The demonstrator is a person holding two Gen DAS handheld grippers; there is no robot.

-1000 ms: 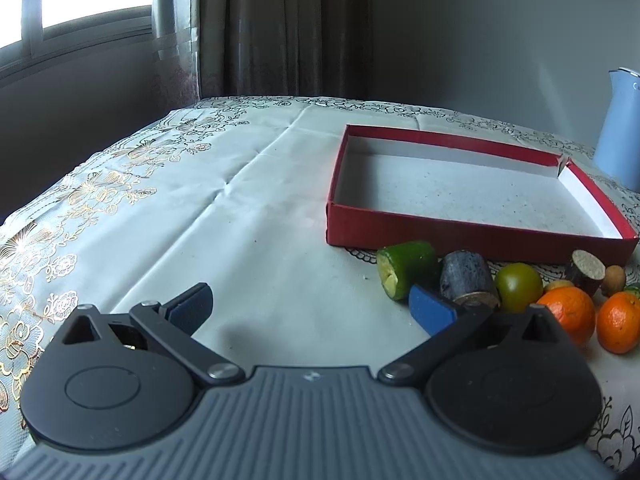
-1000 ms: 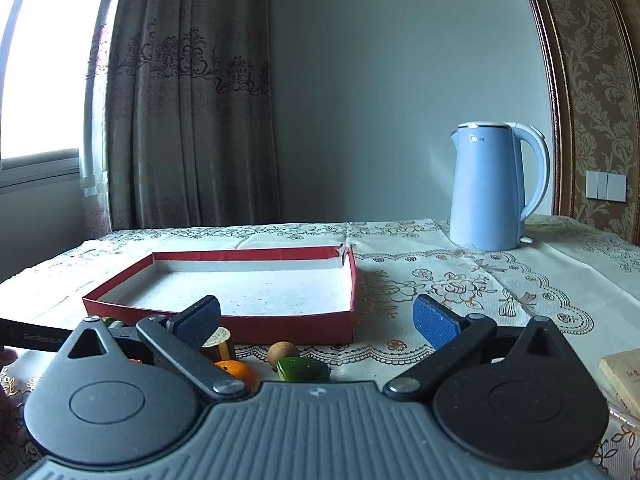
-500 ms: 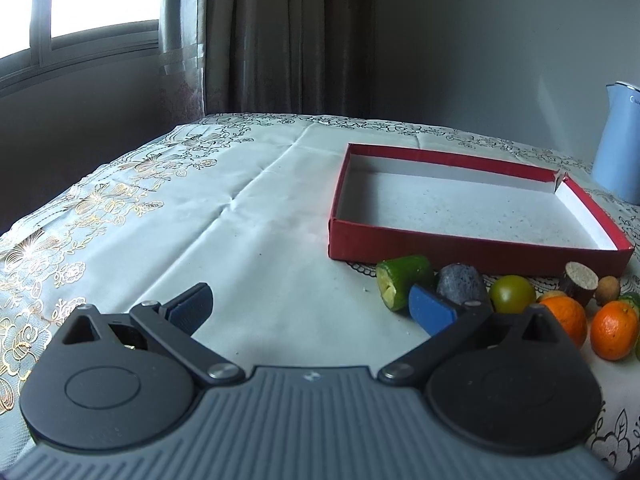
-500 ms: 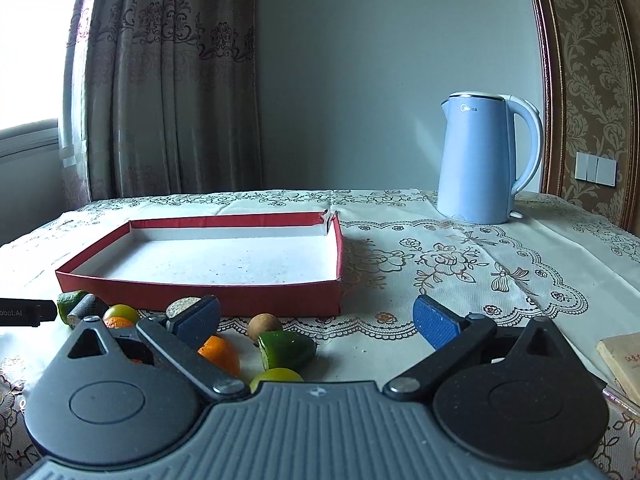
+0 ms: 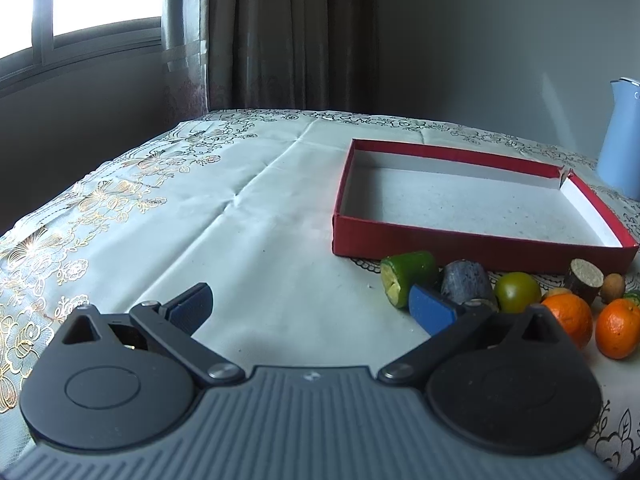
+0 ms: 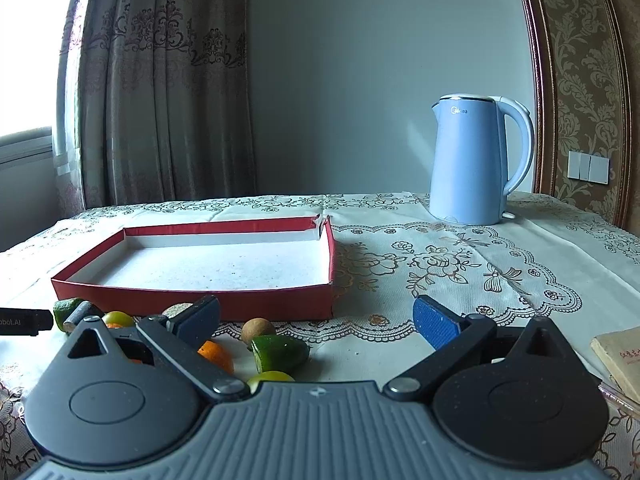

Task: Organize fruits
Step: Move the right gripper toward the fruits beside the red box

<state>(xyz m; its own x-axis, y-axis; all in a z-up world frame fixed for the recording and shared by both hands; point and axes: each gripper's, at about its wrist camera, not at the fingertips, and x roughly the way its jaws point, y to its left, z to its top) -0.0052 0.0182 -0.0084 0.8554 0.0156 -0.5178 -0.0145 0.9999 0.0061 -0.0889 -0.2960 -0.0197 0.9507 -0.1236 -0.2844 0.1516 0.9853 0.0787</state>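
On the tablecloth, left to right: left gripper (image 5: 310,304) stood wide apart, holding nothing. Red box (image 5: 472,246) lay bare inside; no fruit stowed. Fruits (image 5: 520,292) sat loose along its near wall. Right gripper (image 6: 316,316) likewise gaped, unladen. Judged: sorting not begun, all pieces outstanding.

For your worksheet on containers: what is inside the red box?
Nothing: the red box shows only its bare, speckled white floor in both views. All the fruit lies on the tablecloth outside its near wall. That wall hides a thin strip of floor just behind it.
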